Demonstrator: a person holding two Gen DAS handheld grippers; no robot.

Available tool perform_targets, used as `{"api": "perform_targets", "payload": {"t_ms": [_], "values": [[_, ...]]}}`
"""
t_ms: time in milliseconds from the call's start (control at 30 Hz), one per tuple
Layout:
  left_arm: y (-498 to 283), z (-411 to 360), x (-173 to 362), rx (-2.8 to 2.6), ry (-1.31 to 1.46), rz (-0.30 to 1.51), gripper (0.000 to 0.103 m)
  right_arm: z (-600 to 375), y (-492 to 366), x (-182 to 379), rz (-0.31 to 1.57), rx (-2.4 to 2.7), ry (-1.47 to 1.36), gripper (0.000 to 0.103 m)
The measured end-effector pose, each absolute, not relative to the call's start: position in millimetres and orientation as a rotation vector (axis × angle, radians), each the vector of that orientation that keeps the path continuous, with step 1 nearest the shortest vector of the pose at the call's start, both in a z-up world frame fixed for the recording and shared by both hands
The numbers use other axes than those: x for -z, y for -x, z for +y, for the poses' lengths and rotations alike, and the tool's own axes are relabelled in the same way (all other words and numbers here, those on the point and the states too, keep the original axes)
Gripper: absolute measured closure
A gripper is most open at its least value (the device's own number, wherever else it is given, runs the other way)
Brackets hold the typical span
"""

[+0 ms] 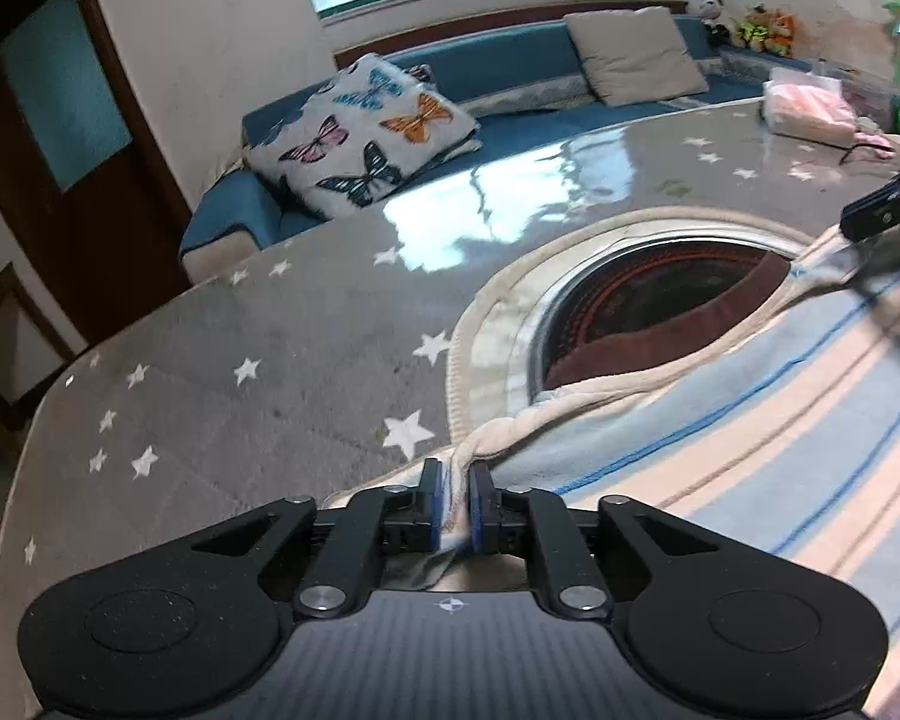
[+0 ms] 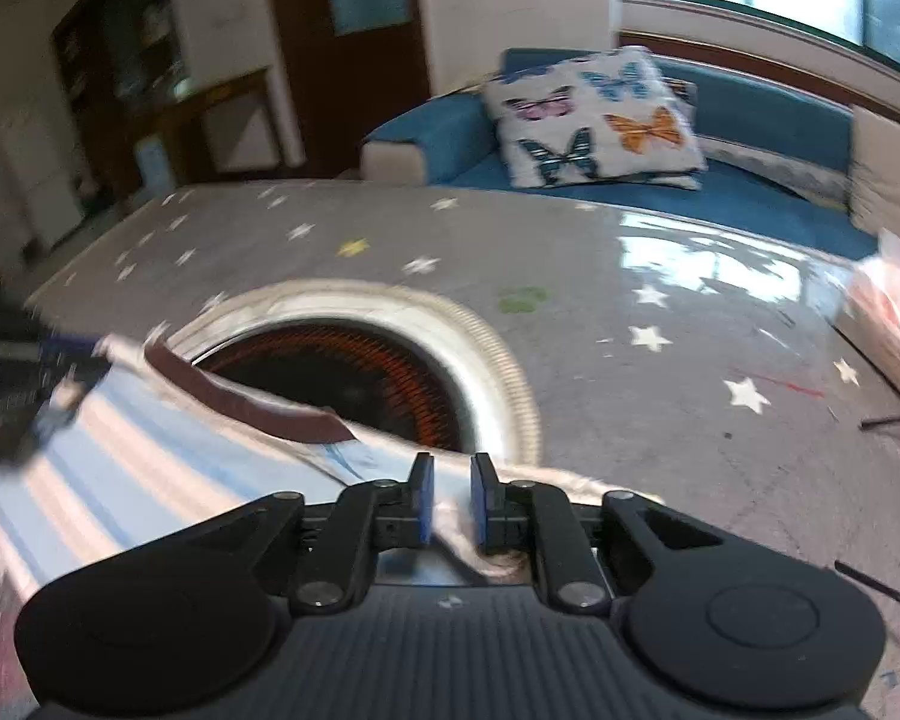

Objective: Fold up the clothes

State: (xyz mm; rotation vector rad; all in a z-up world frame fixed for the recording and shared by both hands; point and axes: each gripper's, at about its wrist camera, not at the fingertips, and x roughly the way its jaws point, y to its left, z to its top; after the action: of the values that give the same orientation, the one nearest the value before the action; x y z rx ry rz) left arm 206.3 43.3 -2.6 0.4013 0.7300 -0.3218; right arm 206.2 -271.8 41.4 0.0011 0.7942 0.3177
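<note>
A blue, cream and white striped garment (image 1: 750, 420) with a brown inner collar band lies over the near part of the table. My left gripper (image 1: 455, 474) is shut on its cream hem edge. The right gripper (image 1: 888, 210) shows at the far right of the left wrist view, holding the other end. In the right wrist view my right gripper (image 2: 451, 468) is shut on a fold of the same garment (image 2: 120, 450). The left gripper (image 2: 12, 360) appears blurred at the left edge there.
The grey table (image 1: 240, 330) has a star-print cover and a round heater opening (image 1: 660, 300) in its middle. A pink bag (image 1: 810, 105) lies at the far right. A blue sofa (image 1: 510, 60) with a butterfly cushion (image 1: 360, 126) stands behind.
</note>
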Motion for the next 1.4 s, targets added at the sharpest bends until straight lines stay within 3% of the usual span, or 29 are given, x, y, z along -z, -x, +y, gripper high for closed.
{"api": "perform_targets", "payload": {"t_ms": [133,267,467,567,700,1100,1200,1300,1400], "values": [[-214.5,48.2,1.1,0.279,-0.380,0.729,0.068,-283.3,-208.7,-42.7,0.756,-0.277,-0.022,0.085],[-217.7,55.4,-5.6,0.230,-0.356,0.723,0.057,-277.2,-200.0,-51.2,0.747,-0.309,-0.043,0.085],[-219.7,71.5,-18.7,0.137,-0.305,0.705,0.058,-251.5,-190.9,-47.6,0.794,-0.415,-0.017,0.086],[-217.1,73.4,-23.6,0.137,-0.280,0.710,0.076,-243.5,-201.0,-35.4,0.830,-0.410,-0.007,0.086],[-205.2,65.3,-27.8,0.202,-0.267,0.713,0.086,-245.1,-219.6,-20.8,0.846,-0.358,-0.039,0.086],[-218.8,25.0,-1.4,0.344,-0.260,0.791,0.083,-226.5,-225.2,-27.2,0.798,-0.352,-0.057,0.085],[-226.6,30.2,3.1,0.338,-0.222,0.794,0.081,-215.4,-227.9,-22.2,0.808,-0.366,-0.037,0.080],[-225.0,35.9,-0.3,0.334,-0.191,0.781,0.074,-209.1,-229.2,-17.5,0.795,-0.356,-0.007,0.076],[-219.3,47.7,-6.4,0.302,-0.175,0.754,0.059,-207.3,-227.3,-21.2,0.784,-0.339,-0.004,0.065]]}}
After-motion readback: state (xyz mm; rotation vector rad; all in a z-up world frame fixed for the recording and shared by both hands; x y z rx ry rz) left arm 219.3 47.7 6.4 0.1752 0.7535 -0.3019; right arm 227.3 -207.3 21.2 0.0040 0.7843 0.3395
